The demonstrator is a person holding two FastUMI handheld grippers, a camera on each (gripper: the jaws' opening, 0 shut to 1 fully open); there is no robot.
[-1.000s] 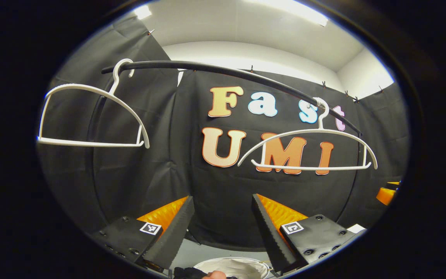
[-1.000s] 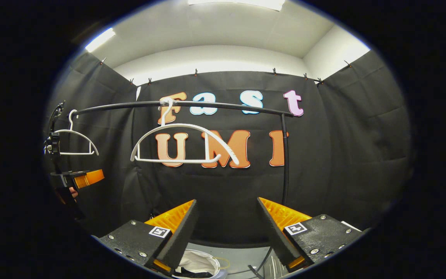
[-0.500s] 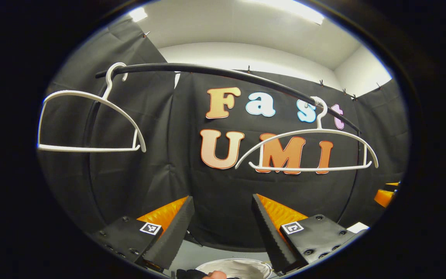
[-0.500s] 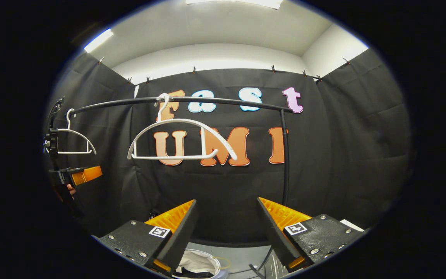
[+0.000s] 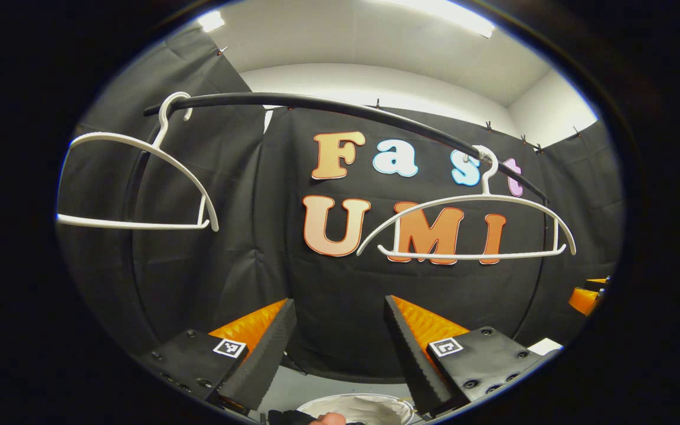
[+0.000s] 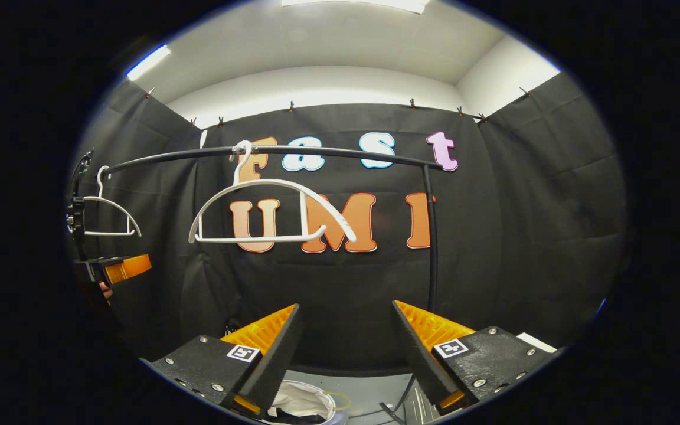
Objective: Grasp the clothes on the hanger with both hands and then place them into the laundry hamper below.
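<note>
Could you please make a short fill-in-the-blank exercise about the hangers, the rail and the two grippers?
1. The number of white hangers on the black rail is ____.
2. Both hangers carry ____ clothes.
3. The jaws of the left gripper and the right gripper stand ____.
4. The white hamper lies ____ the grippers.

Missing words: two; no; open; below

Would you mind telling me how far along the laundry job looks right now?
Apparently nearly done: both white hangers on the black rail hang bare, and dark fabric lies in the white hamper below. Nothing is in hand: the left claw and right claw are open. No garment left hanging.
</note>
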